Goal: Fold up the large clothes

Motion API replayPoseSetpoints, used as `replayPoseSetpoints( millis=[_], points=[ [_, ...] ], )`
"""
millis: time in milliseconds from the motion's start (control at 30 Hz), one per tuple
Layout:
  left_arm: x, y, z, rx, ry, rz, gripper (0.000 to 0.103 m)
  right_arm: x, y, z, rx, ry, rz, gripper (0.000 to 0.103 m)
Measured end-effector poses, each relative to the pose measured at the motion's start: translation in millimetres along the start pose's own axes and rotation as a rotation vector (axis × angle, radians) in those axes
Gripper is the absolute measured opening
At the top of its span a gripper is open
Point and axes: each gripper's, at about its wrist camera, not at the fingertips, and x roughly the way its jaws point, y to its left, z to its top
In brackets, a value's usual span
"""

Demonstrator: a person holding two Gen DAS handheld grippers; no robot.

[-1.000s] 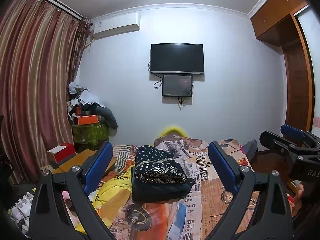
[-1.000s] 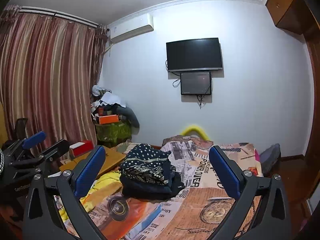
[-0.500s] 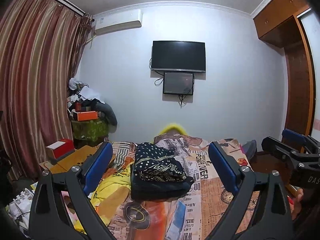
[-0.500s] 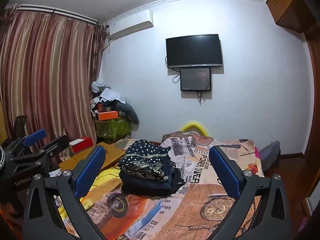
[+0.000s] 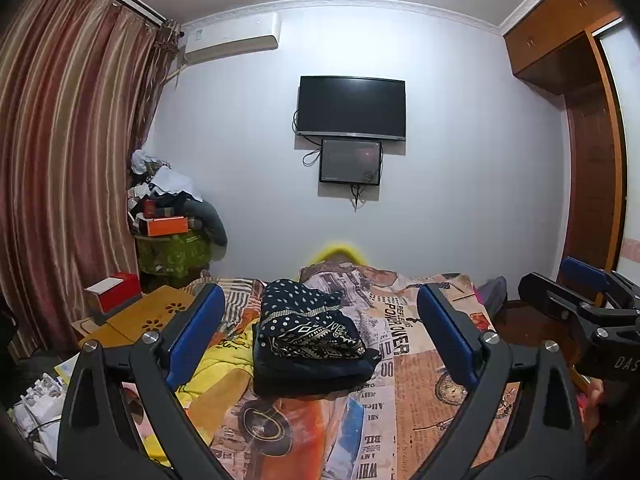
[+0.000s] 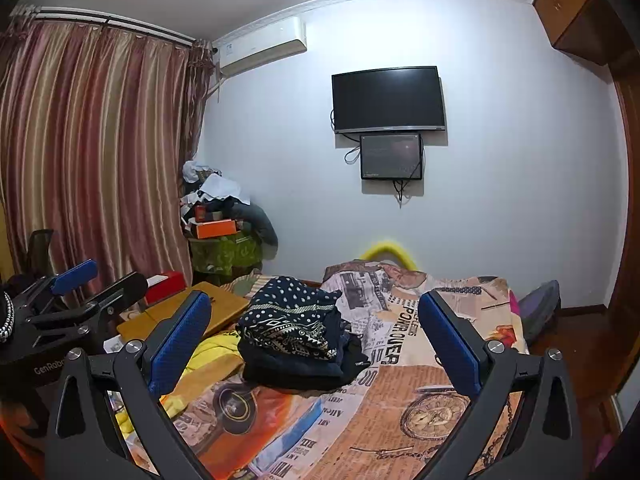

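Clothes (image 5: 312,336) lie in a dark folded stack on the printed bedspread (image 5: 420,396), beyond both tools. Nearest, the left gripper (image 5: 318,332) and the right gripper (image 6: 314,344) are held above the bed, jaws spread wide, holding nothing. I think a careless grab could topple the stack. Its dotted and patterned top layers look loose, with a yellow cloth (image 5: 216,364) beside.

Both tongs wear matte black frames: the left tongs (image 5: 318,334) and right tongs (image 6: 314,334) carry blue textured pads on each finger, silver screws at the knuckles, white lettering on their side bodies.
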Motion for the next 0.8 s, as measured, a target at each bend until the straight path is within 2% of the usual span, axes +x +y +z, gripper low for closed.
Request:
replayPoseSetpoints(
  millis=[300, 800],
  points=[
    [3.8, 2.5, -0.2, -0.012, 0.023, -0.029, 0.097, -0.7, -5.1, 0.8, 0.010, 0.002, 0.002, 0.103],
    [4.0, 3.3, 0.0, -0.019, 0.026, -0.026, 0.097, -1.7, -9.6, -1.2, 0.024, -0.001, 0.004, 0.103]
  ],
)
